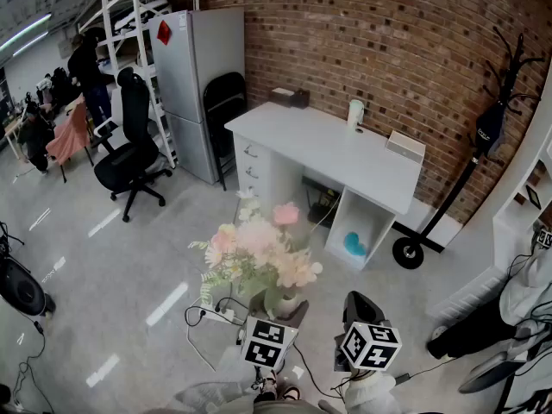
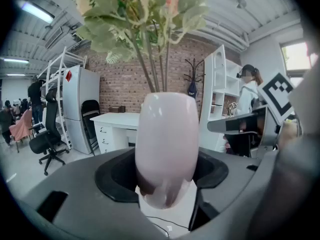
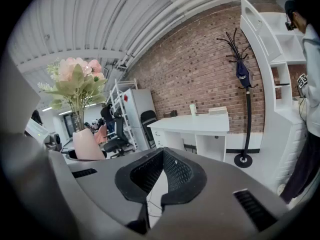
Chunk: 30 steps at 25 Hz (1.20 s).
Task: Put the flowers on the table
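Pink and cream flowers [image 1: 259,248] stand in a pale pink vase [image 1: 283,302], held up above the floor in front of me. My left gripper [image 1: 280,316] is shut on the vase; in the left gripper view the vase [image 2: 167,144] fills the space between the jaws, with the stems and leaves [image 2: 135,14] above. My right gripper [image 1: 362,313] hangs just to the right of it, shut with nothing in it [image 3: 160,184]. The right gripper view has the vase [image 3: 87,145] at its left. The white table [image 1: 328,149] stands ahead against the brick wall.
On the table are a cup [image 1: 355,113], a white box [image 1: 405,145] and a dark box [image 1: 289,97]. A fridge [image 1: 197,84] and a folding chair [image 1: 222,102] stand to its left, a coat stand [image 1: 483,145] to its right. An office chair [image 1: 129,153] and floor cables [image 1: 220,313] are nearby.
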Motion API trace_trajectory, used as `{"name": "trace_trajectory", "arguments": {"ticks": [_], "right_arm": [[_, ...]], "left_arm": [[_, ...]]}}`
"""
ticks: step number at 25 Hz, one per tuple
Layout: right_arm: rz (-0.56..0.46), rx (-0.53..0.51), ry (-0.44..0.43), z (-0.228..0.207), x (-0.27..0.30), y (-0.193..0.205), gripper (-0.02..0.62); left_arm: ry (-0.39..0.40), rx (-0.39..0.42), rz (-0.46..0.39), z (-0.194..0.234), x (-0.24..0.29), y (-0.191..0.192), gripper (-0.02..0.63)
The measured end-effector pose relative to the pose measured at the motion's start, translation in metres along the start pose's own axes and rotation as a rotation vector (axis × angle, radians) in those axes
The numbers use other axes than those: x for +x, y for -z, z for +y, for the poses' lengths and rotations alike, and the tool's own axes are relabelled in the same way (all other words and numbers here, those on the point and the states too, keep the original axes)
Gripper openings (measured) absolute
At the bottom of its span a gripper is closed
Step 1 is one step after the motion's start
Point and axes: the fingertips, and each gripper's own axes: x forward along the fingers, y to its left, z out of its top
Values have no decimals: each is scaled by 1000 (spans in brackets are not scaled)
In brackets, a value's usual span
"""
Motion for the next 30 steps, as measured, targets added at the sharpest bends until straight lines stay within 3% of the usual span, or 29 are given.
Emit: {"name": "trace_trajectory", "arguments": {"ticks": [16, 22, 30], "right_arm": [[-33, 27, 22, 22, 36, -8, 25], [-22, 48, 72, 5, 45, 4, 25], [0, 63, 98, -1, 87, -13, 25]], "left_arm": [[31, 6, -10, 43, 15, -10, 288], [46, 18, -13, 50, 38, -7, 288], [58, 14, 16, 79, 69, -22, 288]]}}
